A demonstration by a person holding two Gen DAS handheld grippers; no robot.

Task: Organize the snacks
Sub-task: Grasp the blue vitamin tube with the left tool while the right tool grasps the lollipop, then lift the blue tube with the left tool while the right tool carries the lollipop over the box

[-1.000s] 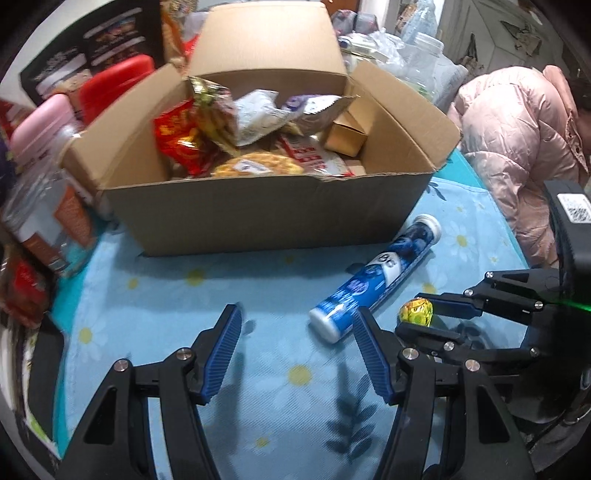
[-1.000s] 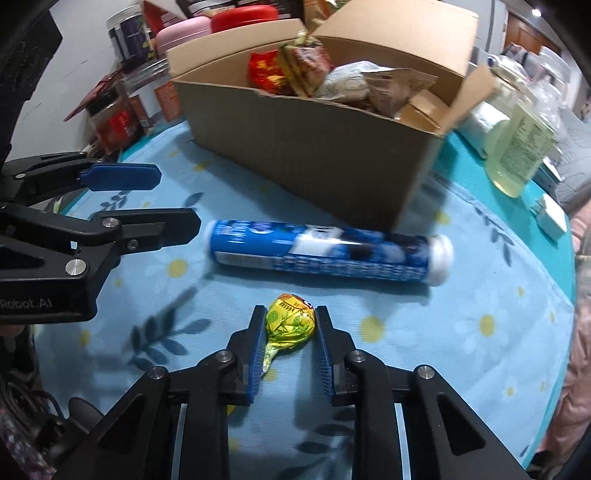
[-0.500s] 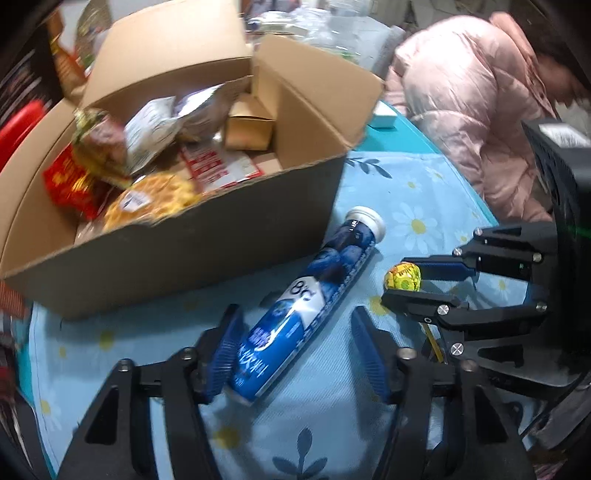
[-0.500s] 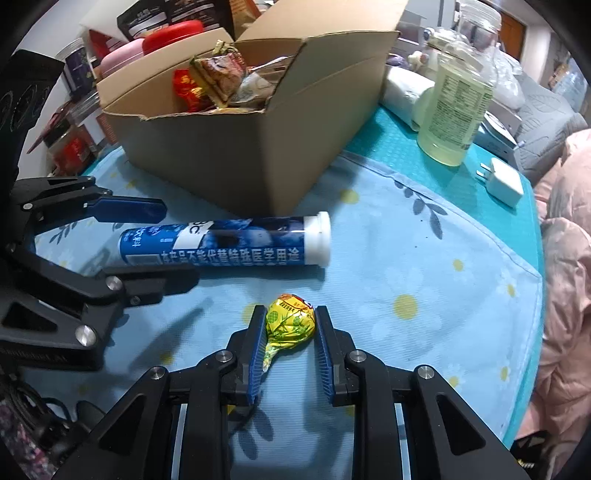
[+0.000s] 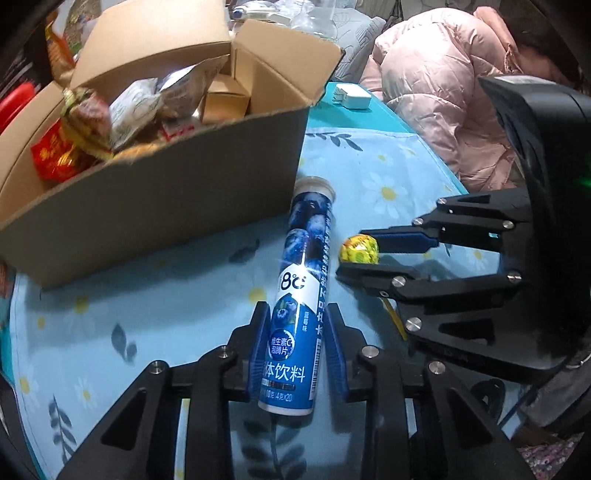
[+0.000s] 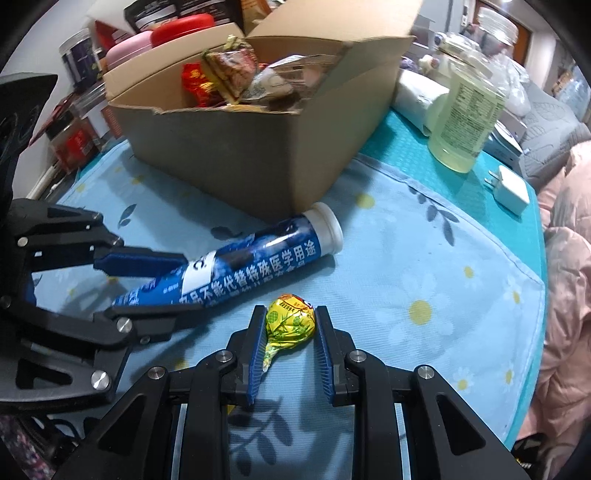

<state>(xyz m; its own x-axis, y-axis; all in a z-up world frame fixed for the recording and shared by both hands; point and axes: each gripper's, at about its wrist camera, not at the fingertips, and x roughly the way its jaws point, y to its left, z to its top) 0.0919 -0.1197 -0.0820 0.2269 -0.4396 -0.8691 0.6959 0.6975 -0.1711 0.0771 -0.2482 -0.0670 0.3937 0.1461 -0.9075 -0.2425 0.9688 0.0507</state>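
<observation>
Two blue pads of the left tongs (image 5: 295, 354) press against the sides of the blue tablet tube (image 5: 301, 291) in the left wrist view, clamped on its lower end. This tube lies on the counter's daisy-print cloth (image 5: 166, 295), its white cap pointing toward the near corner of the cardboard box (image 5: 159, 206). Wrapped snacks (image 5: 88, 122) fill the box. To the right, the right tongs (image 5: 360, 254) hold a yellow lollipop (image 5: 359, 250) just beside the tube's middle. A white charger (image 5: 352, 96) sits on the teal counter beyond the box, and a pink padded jacket (image 5: 443, 99) lies farther right.

From the right wrist view, the right tongs (image 6: 290, 328) are closed on the yellow lollipop (image 6: 290, 321), its wrapper tail trailing back between the pads. The left tongs (image 6: 147, 291) come in from the left, gripping the blue tablet tube (image 6: 236, 269), whose capped end is just beside the cardboard box (image 6: 251, 155). A jar of pale yellow liquid (image 6: 465, 107) and the white charger (image 6: 511, 190) stand on the teal counter at right. Red and pink lidded containers (image 6: 162, 33) sit behind the box.
</observation>
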